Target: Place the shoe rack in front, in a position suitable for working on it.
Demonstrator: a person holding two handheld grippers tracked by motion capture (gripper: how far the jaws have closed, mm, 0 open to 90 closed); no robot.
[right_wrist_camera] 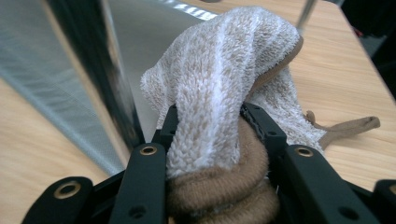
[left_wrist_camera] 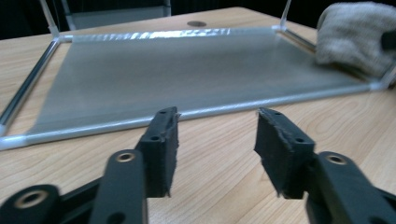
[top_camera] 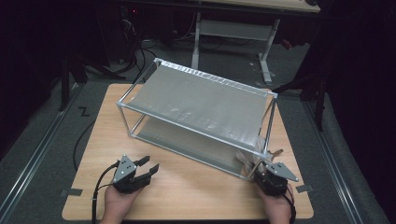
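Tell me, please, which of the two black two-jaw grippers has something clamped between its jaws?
The right gripper: it is shut on a rolled white-and-tan terry cloth beside the metal-framed rack. The left gripper stands open over bare wooden table.

I work in what looks like a lab: my wooden table point(top_camera: 187, 196) stands on grey carpet, dark all around, with floor rails point(top_camera: 37, 154) on both sides, loose cables point(top_camera: 135, 56) and a height-adjustable desk point(top_camera: 233, 32) behind.
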